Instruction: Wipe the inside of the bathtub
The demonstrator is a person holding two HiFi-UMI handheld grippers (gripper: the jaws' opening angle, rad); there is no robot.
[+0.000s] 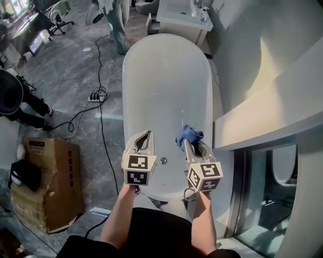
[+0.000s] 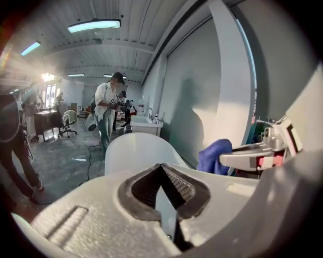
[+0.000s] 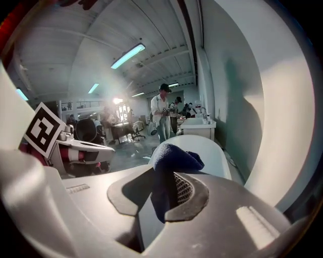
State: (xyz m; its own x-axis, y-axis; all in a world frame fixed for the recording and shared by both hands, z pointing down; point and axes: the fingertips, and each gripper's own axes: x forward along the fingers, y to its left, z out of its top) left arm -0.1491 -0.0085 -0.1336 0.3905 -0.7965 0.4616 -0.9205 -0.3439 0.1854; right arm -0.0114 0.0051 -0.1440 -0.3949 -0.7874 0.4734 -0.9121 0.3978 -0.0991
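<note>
A white oval bathtub (image 1: pixel 166 85) runs from the top centre of the head view down to the lower centre. In its basin a small round drain fitting (image 1: pixel 163 160) is seen near the lower end.

At the lower centre two hand-held grippers are extended over the tub's near end. The left gripper (image 1: pixel 147 134) is shown with its jaws brought together and nothing between them; in the left gripper view (image 2: pixel 162 169) the ribbed pads are seen meeting at the tip. The right gripper (image 1: pixel 185 141) is closed on a dark blue cloth (image 1: pixel 190 135), which is bunched above the jaw tips over the tub's lower right inner side. Whether the cloth touches the wall cannot be told. In the right gripper view (image 3: pixel 164 174) the cloth (image 3: pixel 171 156) is pinched between the pads and folded over them.

To the left of the tub, on the grey marbled floor, a power strip (image 1: pixel 95 97) and a black cable (image 1: pixel 101 136) are laid beside the tub's wall. A cardboard box (image 1: pixel 50 176) is set at the lower left, with a black item (image 1: pixel 25 174) on its edge. A standing person (image 1: pixel 117 20) is seen at the top, just beyond the tub's far end, and a second person in dark clothes (image 1: pixel 20 101) at the left edge. A white vanity unit (image 1: pixel 181 17) stands at the upper right of centre, and an office chair (image 1: pixel 58 15) at the upper left.
</note>
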